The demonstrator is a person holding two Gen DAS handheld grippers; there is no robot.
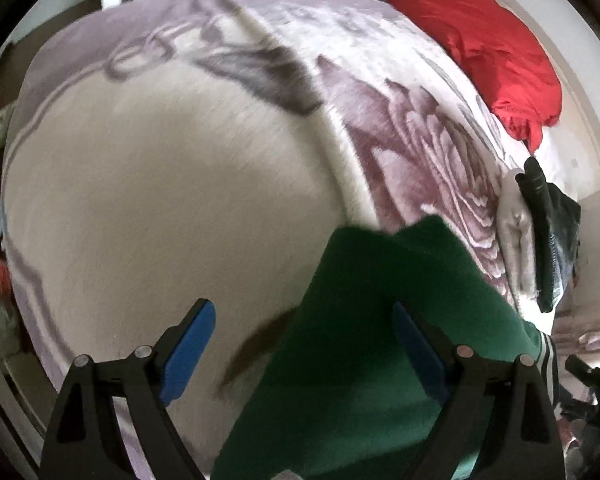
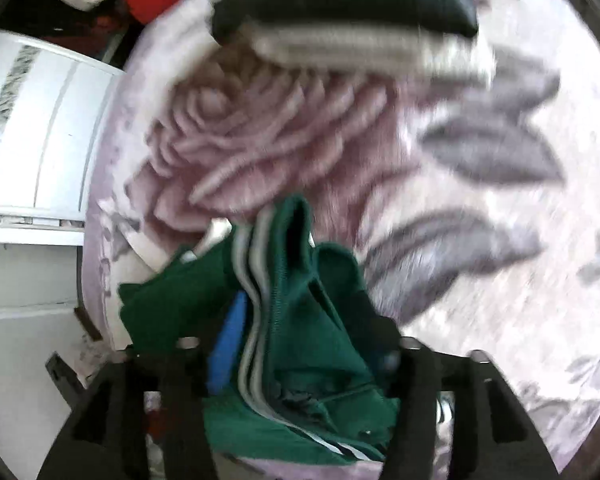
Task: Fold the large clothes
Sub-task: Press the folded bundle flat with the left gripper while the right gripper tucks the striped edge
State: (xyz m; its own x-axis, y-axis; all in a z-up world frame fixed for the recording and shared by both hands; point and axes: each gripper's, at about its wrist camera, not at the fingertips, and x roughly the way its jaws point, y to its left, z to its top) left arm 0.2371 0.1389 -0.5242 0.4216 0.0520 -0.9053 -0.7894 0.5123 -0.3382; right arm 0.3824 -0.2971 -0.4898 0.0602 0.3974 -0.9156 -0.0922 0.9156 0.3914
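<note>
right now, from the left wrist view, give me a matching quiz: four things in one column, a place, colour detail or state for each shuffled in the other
Things:
1 green garment
2 red garment
3 left gripper
4 dark folded garment

Descriptions:
a jaws open
b stacked with a pale folded piece
c white stripes along one edge
d heaped by the far edge of the rose blanket

Pairs: 1-c, 2-d, 3-a, 4-b

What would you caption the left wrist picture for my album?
Open left tongs hover over a green garment on a rose-patterned blanket.
</note>
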